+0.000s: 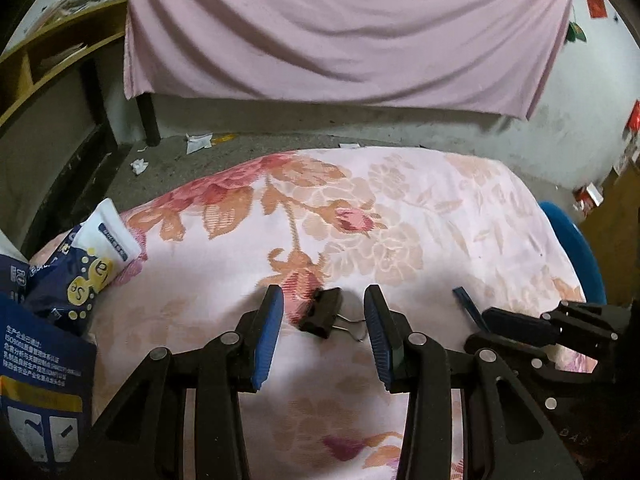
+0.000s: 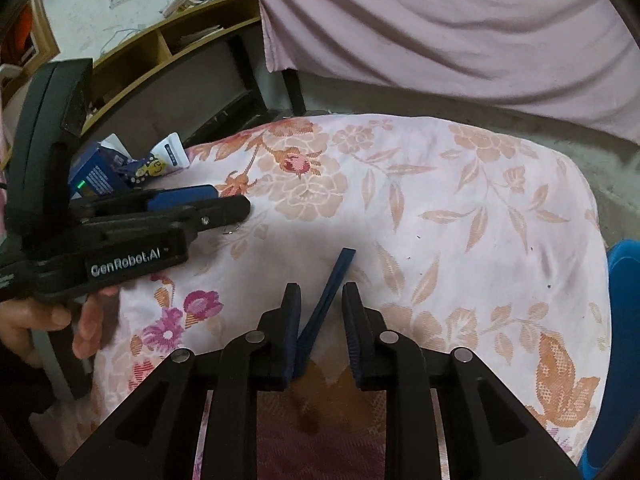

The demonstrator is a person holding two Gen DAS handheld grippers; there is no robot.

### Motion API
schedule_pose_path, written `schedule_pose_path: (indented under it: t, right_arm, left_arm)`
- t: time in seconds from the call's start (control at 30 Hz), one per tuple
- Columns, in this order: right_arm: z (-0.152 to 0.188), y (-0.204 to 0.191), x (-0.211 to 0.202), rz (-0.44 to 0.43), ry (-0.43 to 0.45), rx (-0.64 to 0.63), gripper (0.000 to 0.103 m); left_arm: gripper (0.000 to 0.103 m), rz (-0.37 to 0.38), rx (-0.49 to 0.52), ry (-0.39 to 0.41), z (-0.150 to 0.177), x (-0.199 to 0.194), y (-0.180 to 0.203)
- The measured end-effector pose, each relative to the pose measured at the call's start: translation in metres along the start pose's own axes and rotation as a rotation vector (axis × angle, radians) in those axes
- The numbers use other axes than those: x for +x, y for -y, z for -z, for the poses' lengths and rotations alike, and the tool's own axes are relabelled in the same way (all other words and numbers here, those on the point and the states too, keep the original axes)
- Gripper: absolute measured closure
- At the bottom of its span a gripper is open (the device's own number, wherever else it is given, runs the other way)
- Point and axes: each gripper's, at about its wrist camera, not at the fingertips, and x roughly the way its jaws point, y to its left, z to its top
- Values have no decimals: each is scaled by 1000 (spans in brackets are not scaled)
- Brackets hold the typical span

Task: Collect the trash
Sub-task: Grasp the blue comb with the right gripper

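A black binder clip [image 1: 322,312] lies on the floral cloth [image 1: 400,220] between the blue-padded fingertips of my left gripper [image 1: 324,334]. That gripper is open, and neither pad touches the clip. My right gripper [image 2: 322,320] is shut on a thin dark blue strip [image 2: 332,288]. The strip slants across the narrow gap from the left pad to the right fingertip. From the left wrist, the right gripper [image 1: 492,320] and the strip [image 1: 466,306] sit just right of the clip. A white tube [image 1: 106,236], a dark blue packet [image 1: 68,292] and a blue carton [image 1: 40,360] are piled at the cloth's left edge.
A person's hand [image 2: 60,320] grips the left gripper [image 2: 228,204]. A pink sheet [image 1: 340,32] hangs behind, and a wooden shelf [image 1: 48,52] stands at the left. Paper scraps [image 1: 198,142] lie on the concrete floor. A blue seat [image 2: 624,320] stands at the cloth's right edge.
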Motion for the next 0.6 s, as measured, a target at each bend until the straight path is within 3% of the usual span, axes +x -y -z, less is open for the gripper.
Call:
schedule_pose_path:
  t: [0.03,0.07,0.1,0.3,0.6]
  right_arm:
    - [1,0,0,5,1,1,91]
    - [1,1,0,9,5,7,95]
    - [1,3,-1,10,8,16,97]
    - [7,10,-10,2,41,48,99]
    - [20,10,-51,6,194,72,99]
  left_arm:
    - [71,4,11,0,1,1,3]
    - [85,6,21,-1,2,1,5]
    - [91,2,32,-4,4,2,8]
    - [91,-4,48,23,12,-3,22]
    - [91,-18,57,146,9,-43,40]
